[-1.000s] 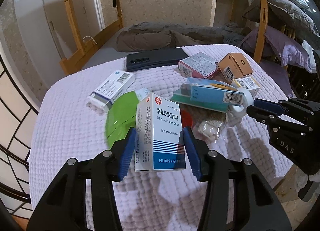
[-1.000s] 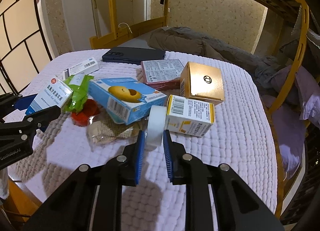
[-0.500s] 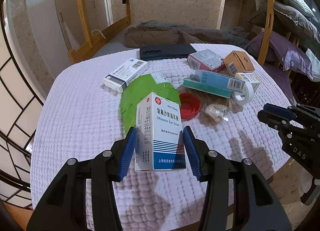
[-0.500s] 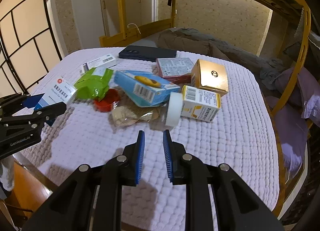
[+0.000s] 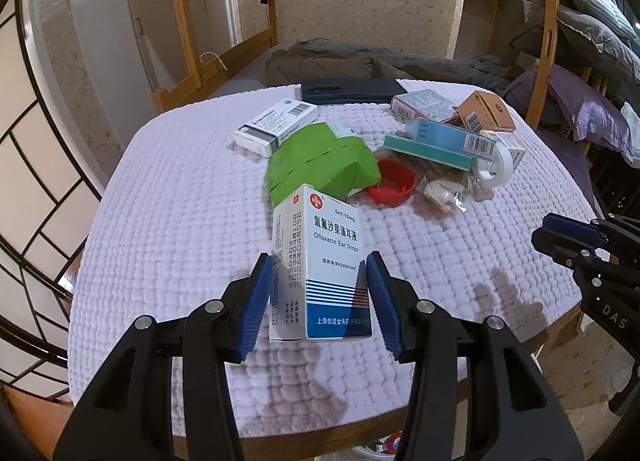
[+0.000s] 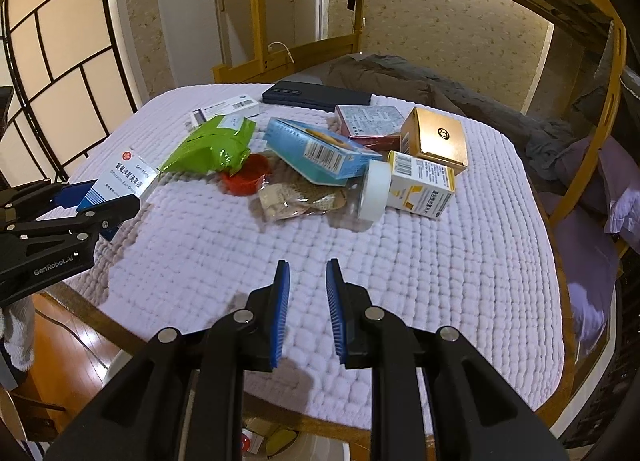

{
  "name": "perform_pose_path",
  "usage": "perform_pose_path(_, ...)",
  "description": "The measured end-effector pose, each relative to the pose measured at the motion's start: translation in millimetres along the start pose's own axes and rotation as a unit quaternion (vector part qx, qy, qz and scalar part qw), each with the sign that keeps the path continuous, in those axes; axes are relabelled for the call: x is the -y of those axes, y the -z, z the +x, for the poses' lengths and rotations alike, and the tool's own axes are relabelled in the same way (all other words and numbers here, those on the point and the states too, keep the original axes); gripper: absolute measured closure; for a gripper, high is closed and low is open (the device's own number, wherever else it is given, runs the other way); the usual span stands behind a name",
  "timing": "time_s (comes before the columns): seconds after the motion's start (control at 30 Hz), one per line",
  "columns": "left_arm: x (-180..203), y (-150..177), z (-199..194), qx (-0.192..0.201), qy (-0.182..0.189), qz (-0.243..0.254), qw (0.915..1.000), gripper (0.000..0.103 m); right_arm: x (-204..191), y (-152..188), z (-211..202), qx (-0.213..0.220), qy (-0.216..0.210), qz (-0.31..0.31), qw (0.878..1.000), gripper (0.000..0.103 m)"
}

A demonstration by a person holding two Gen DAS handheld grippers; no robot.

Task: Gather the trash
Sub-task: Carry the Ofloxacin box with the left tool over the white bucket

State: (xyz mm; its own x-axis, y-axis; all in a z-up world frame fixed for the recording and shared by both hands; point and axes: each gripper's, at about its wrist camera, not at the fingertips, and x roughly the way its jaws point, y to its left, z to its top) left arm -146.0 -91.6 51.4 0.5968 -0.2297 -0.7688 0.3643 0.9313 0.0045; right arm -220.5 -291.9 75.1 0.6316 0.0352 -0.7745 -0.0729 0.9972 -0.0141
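My left gripper (image 5: pixel 319 303) is shut on a white and blue ear-drops box (image 5: pixel 320 269) and holds it above the near edge of the lilac-covered table (image 5: pixel 180 201); the box also shows in the right wrist view (image 6: pixel 126 177). My right gripper (image 6: pixel 307 311) is open a narrow gap and empty, above the table's near edge. The trash pile lies beyond: a green wrapper (image 6: pixel 212 145), a red cap (image 6: pixel 245 179), a clear bag of crumbs (image 6: pixel 300 197), a tape roll (image 6: pixel 374 189) and a blue box (image 6: pixel 316 151).
A yellow-white box (image 6: pixel 422 185), gold box (image 6: pixel 438 139), pink box (image 6: pixel 370 121), white pill box (image 6: pixel 226 109) and dark phone case (image 6: pixel 316 95) lie further back. A bin with items shows under the table edge (image 6: pixel 272 443). A wooden bunk bed frame (image 6: pixel 600 101) stands behind.
Both grippers have drawn back from the pile toward the table's near edge. The left one carries the ear-drops box with it. The right one has left the tape roll on the table.
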Motion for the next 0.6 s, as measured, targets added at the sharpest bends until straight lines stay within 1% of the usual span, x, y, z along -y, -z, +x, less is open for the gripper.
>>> perform_pose_path(0.6, -12.1, 26.9, -23.2, -0.006, -0.008, -0.011, 0.9999, 0.053, -12.6, 16.2, -15.3, -0.003, -0.003, -0.007, 1.000, 0.083)
